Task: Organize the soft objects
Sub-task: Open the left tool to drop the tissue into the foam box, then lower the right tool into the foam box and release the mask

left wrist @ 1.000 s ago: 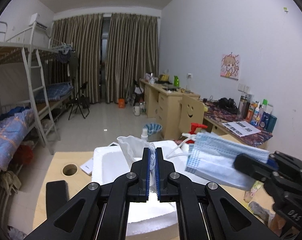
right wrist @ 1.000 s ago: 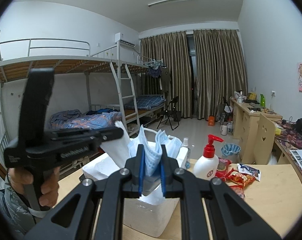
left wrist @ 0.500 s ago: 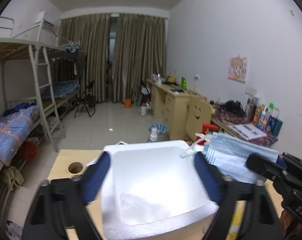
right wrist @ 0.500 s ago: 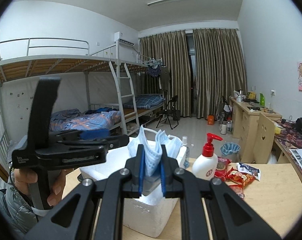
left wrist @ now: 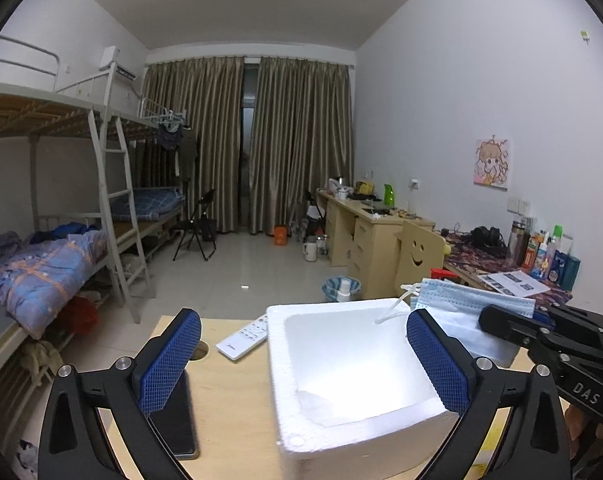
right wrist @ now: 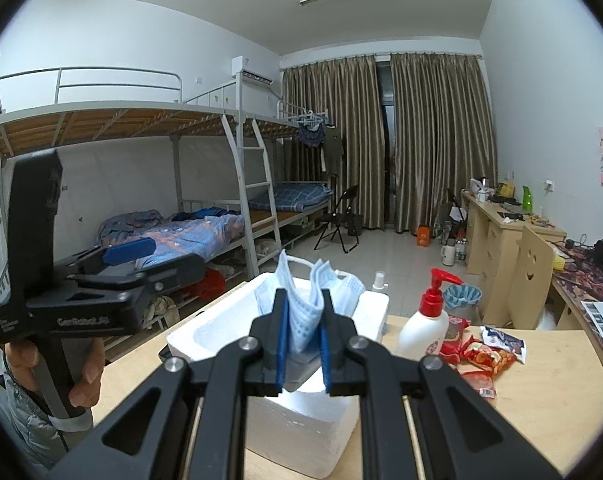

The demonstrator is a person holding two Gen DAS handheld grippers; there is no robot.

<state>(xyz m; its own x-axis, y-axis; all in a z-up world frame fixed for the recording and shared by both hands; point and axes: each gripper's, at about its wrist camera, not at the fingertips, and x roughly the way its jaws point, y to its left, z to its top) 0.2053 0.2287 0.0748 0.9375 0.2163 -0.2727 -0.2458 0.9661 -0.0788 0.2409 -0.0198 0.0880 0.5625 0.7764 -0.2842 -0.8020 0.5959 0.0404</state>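
Left wrist view
- Left gripper (left wrist: 301, 354): we log its jaws still opening, blue pads far apart at lower left and lower right of the frame; nothing gripped, only the box below the gap.
- Foam box (left wrist: 381, 420): white, open-topped, lower centre, standing on the wooden table (left wrist: 237, 412); we note a small pale scrap inside but cannot tell what it is.
- Face masks (left wrist: 465, 304): blue, folded, right of centre above the box's far right corner, one white ear loop hanging over the rim.
- Right gripper (left wrist: 497, 322): enters from the right edge, clamped on the masks.
- Remote control (left wrist: 243, 338): white, on the table just left of the box.

Right wrist view
- Right gripper (right wrist: 304, 332): lower centre; we record its pads pressed together on the face masks (right wrist: 307, 300), which stand up crumpled between them.
- Foam box (right wrist: 301, 428): directly under the masks, centre of frame.
- Left gripper (right wrist: 141, 256): at left, held by a hand (right wrist: 83, 368), alongside the box.
- Pump bottle (right wrist: 425, 320): white with red top, right of the box.
- Snack packets (right wrist: 481, 356): red, further right on the table.
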